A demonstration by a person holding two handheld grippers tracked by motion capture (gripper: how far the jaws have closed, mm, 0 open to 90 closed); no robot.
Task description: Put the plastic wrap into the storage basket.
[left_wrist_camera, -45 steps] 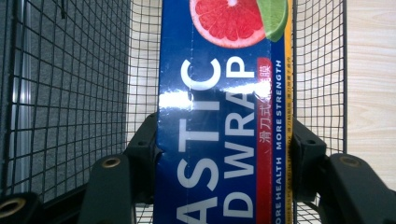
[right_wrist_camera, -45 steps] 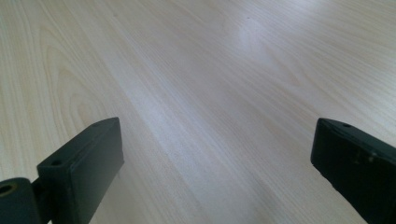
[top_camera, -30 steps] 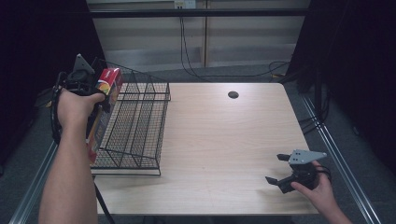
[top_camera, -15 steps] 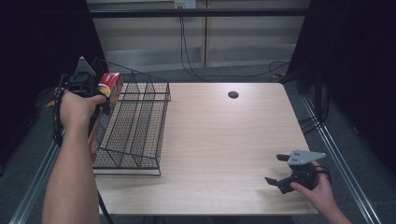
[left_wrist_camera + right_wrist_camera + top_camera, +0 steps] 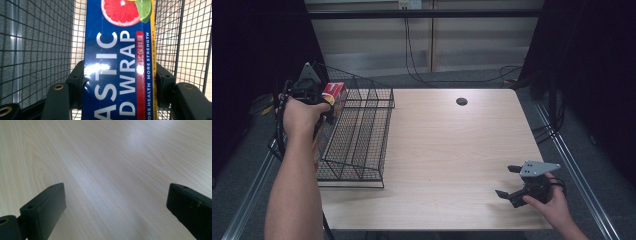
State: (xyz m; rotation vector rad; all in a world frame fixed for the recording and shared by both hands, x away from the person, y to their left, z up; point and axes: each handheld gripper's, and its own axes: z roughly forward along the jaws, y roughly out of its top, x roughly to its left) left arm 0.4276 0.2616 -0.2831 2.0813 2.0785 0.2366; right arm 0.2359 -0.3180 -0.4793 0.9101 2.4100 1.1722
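In the high view a pale wooden table (image 5: 452, 150) fills the middle of the frame, with a black wire basket (image 5: 357, 135) standing on its left part, running from the upper left toward the lower left of the table. At the upper left of the frame the left hand (image 5: 299, 115) holds the left gripper (image 5: 329, 102) at the basket's far left corner, and its jaws are clamped on a long box of plastic wrap (image 5: 333, 92), whose red end shows just above the basket's rim. In the left gripper view the box (image 5: 117, 62) runs up the centre of the frame, blue with white lettering, a red strip along its right side and a picture of cut grapefruit and lime at the top; the two black jaws press against its left and right sides, and the basket's mesh (image 5: 37, 50) lies behind and on both sides of it. At the lower right of the high view the right hand (image 5: 549, 205) holds the right gripper (image 5: 506, 182) low over the table's near right part, well apart from the basket. In the right gripper view its jaws stand wide apart with nothing between them, bare wood grain (image 5: 112, 170) below. A small dark round hole (image 5: 461, 101) sits near the table's far edge.
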